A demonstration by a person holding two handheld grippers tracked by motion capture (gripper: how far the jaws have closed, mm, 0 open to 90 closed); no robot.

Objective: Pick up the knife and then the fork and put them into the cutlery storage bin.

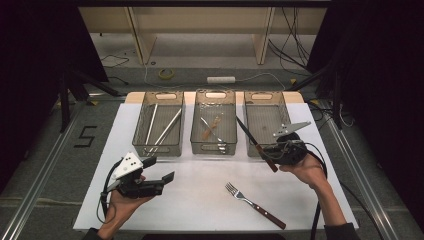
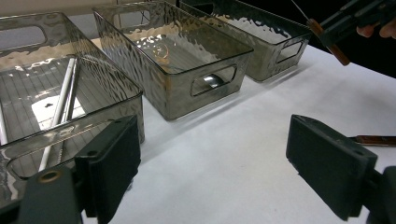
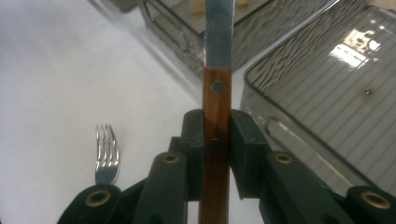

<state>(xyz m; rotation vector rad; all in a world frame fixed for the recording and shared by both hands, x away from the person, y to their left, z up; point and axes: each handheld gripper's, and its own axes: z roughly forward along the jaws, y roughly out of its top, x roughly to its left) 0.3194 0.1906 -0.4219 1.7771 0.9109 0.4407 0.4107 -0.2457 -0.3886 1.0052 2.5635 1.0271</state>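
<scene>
The knife [image 1: 256, 144] is the thing in hand: it sits right of centre in the high view, slanting from its wooden handle at the lower right up to the blade tip at the upper left, lifted clear of the desk [image 1: 200, 195] at the front corner of the right-hand bin. The right gripper [image 3: 217, 144] has its fingers [image 3: 194, 140] closed on the wooden handle just below the rivet, one pad on each flat side, which keeps the blade from rolling and leaves the steel free to lead into a bin. That grip near the blade end of the handle looks chosen for control of the tip. The right bin [image 1: 265, 120] is nearly bare, with perhaps one small dark speck on its floor that is too small to identify, so it seems the likely home for knives; the middle bin [image 1: 215, 122] holds a few thin utensils and the left bin [image 1: 160, 122] holds long metal rods or chopsticks, suggesting a sort by kind. A fork [image 1: 252, 204] with a matching wooden handle lies on the white desk in the lower centre-right of the high view, tines toward the upper left, probably waiting its turn. The left gripper [image 2: 212, 163] hovers low over the desk at the lower left of the high view, its fingers [image 2: 114, 158] spread wide with nothing between them, kept out of the way near the left bin.
</scene>
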